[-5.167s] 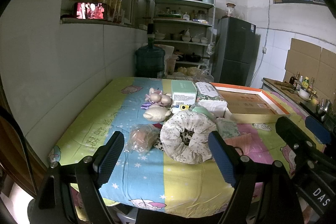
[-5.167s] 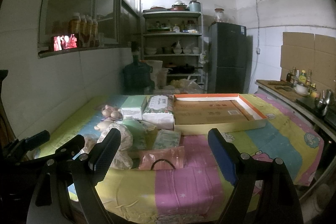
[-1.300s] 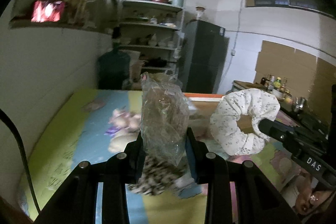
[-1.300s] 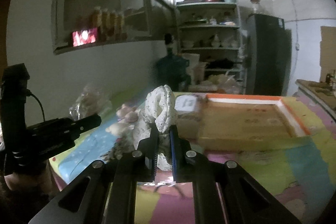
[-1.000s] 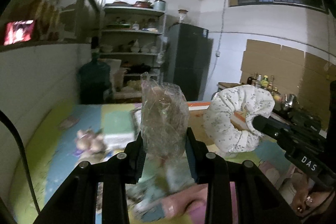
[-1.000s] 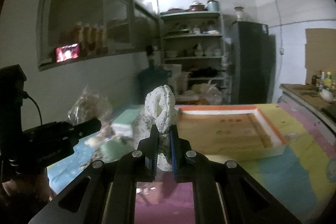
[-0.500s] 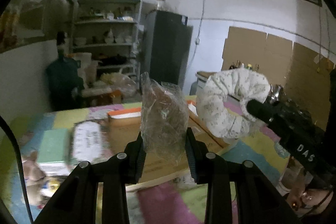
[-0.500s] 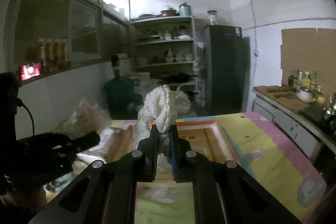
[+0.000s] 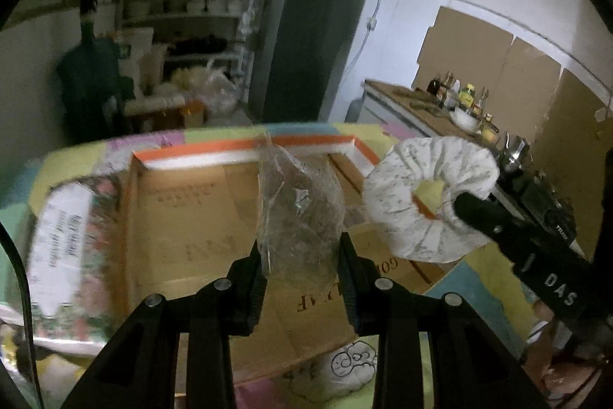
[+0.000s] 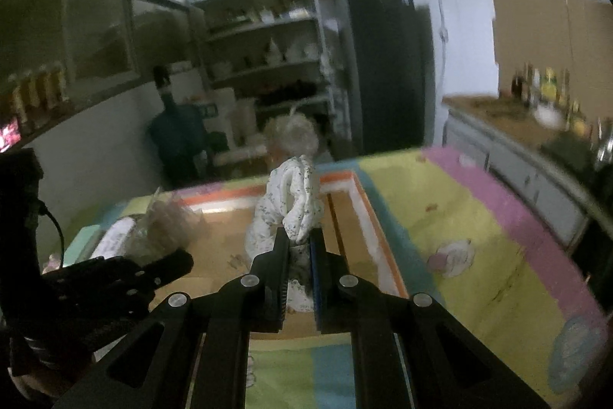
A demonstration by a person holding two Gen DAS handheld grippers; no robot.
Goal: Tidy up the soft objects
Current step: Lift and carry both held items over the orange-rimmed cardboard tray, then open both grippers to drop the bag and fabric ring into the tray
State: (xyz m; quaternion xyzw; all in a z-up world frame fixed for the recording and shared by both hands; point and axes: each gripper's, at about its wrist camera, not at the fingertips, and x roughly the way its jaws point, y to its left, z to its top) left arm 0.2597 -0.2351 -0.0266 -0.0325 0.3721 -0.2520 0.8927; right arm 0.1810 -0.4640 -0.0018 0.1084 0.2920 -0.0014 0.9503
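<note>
My left gripper (image 9: 300, 257) is shut on a clear plastic bag (image 9: 299, 213) with something soft inside and holds it above the shallow cardboard box (image 9: 191, 217) with the orange and white rim. My right gripper (image 10: 299, 248) is shut on the white flowered ring pillow (image 10: 291, 206), also over the box (image 10: 214, 240). The pillow (image 9: 429, 206) shows to the right in the left wrist view, with the right gripper (image 9: 471, 213) clamped on its lower right edge. The left gripper and its bag (image 10: 161, 229) show at the left in the right wrist view.
A flowered tissue pack (image 9: 72, 248) lies left of the box on the colourful sheet (image 10: 479, 236). Behind the table stand shelves (image 9: 191, 6), a dark fridge (image 9: 306, 41) and a water bottle (image 9: 92, 64). A counter with bottles (image 9: 459, 98) runs along the right.
Both grippers have picked up their objects from the sheet and swung right and forward; the cardboard box now lies directly beneath them.
</note>
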